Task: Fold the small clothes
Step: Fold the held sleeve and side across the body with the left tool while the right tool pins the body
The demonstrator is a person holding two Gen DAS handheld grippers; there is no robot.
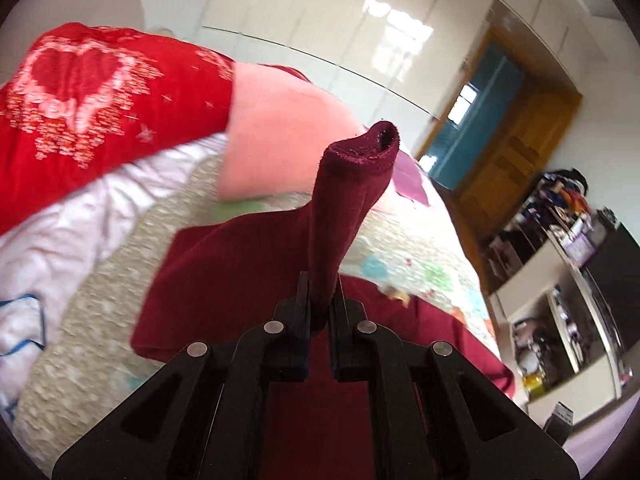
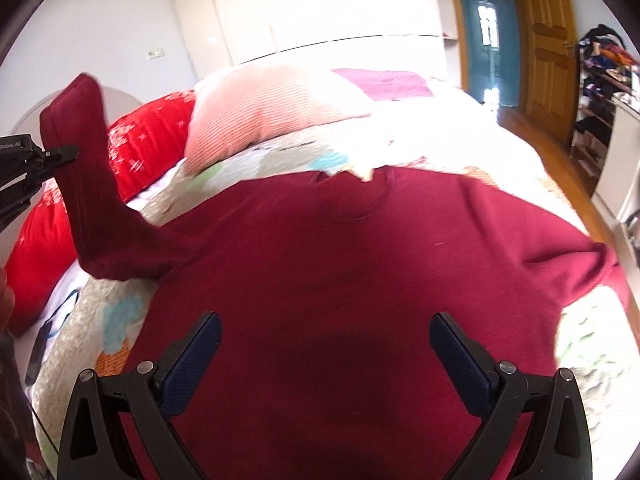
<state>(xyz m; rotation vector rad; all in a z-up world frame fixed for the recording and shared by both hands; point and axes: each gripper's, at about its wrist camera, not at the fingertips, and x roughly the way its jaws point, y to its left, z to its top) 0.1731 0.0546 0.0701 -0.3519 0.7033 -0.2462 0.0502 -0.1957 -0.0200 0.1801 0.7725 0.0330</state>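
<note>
Garment: 1 maroon long-sleeved top [image 2: 340, 280], spread flat on the patchwork quilt [image 2: 460, 152] of the bed, neckline toward the pillows.
Sleeve, your left: the left sleeve [image 1: 340, 216] is raised off the quilt, its cuff [image 1: 378, 146] standing above the jaws; in the right wrist view it rises at the top's left edge.
Sleeve, your right: the right sleeve [image 2: 592, 264] lies out flat at the far right edge.
Left gripper [image 1: 320, 304]: jaws closed tight on the left sleeve, a little below the cuff.
Right gripper [image 2: 325, 340]: fingers spread wide, nothing between them, hovering over the lower body of the top; whether it touches the cloth you cannot tell.
Done so far: laying-out looks complete; no fold shows in the body.
In hand: by the look of it, your 1st fold, the left sleeve to be carried inward across the chest.
Left to do: right sleeve inward, then the body folded up, as far as you can judge from here.
Surroundings: 1 pink pillow [image 2: 272, 108], 1 red heart-print pillow [image 1: 88, 92], white wardrobe [image 2: 320, 4], wooden door [image 2: 548, 40], cluttered shelves [image 1: 560, 240].
</note>
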